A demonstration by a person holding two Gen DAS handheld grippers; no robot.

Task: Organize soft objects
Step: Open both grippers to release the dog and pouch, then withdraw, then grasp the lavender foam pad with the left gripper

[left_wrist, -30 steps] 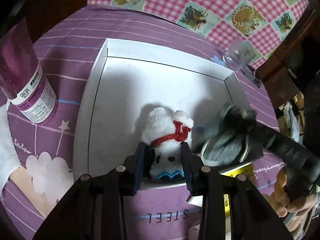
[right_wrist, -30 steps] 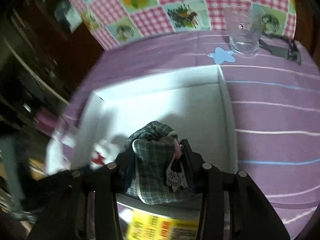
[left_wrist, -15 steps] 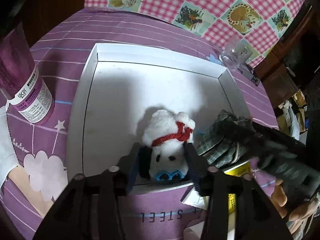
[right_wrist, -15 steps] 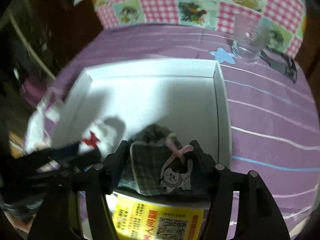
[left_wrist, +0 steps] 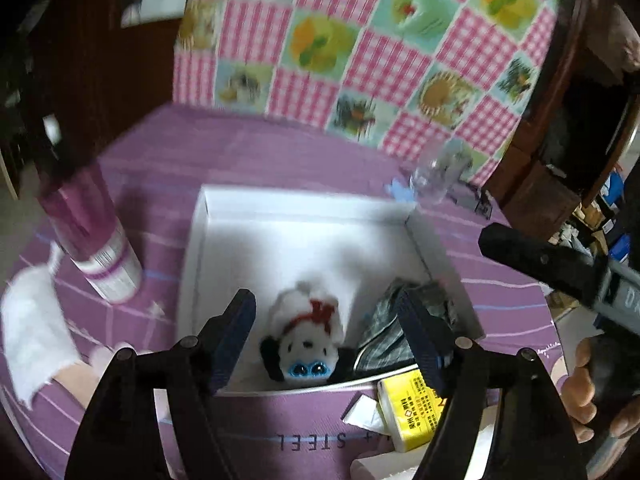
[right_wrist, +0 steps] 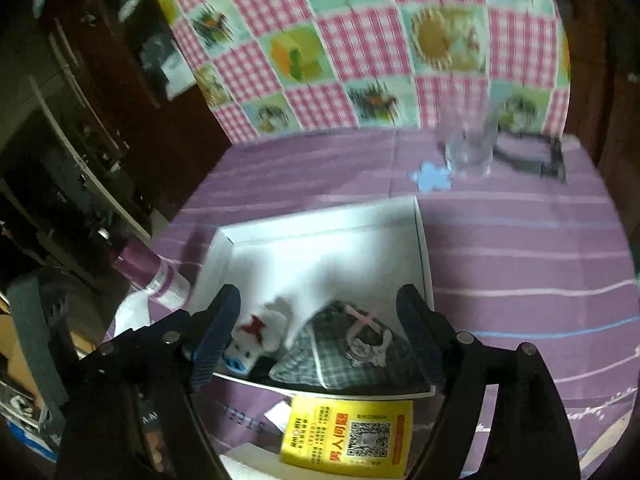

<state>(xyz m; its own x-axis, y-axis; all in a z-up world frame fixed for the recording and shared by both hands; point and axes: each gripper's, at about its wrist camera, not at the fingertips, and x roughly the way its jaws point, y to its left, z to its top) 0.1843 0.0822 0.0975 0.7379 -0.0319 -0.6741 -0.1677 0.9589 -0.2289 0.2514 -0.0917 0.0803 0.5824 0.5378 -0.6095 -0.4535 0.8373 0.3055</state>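
A white plush dog with a red bow (left_wrist: 306, 334) (right_wrist: 256, 336) lies in the near part of a white shallow box (left_wrist: 304, 208) (right_wrist: 320, 216). Beside it on the right lies a grey plaid cloth pouch with a pink ribbon (right_wrist: 352, 354) (left_wrist: 390, 332). My left gripper (left_wrist: 330, 338) hangs above the dog, its jaws opening, pads clear of it. My right gripper (right_wrist: 320, 338) hangs above the pouch, jaws opening too, touching nothing. The right gripper's black body and the hand holding it show at the right of the left wrist view.
A purple striped cloth covers the table (right_wrist: 520, 248). A purple-and-white bottle (left_wrist: 94, 240) stands left of the box. A clear glass (right_wrist: 468, 148) and a blue star (right_wrist: 430, 176) sit at the back. A yellow packet (right_wrist: 348, 432) and white paper lie in front of the box.
Both grippers let go of their toys, widened their jaws and rose back from the box. The dog and the pouch stayed lying in the box.
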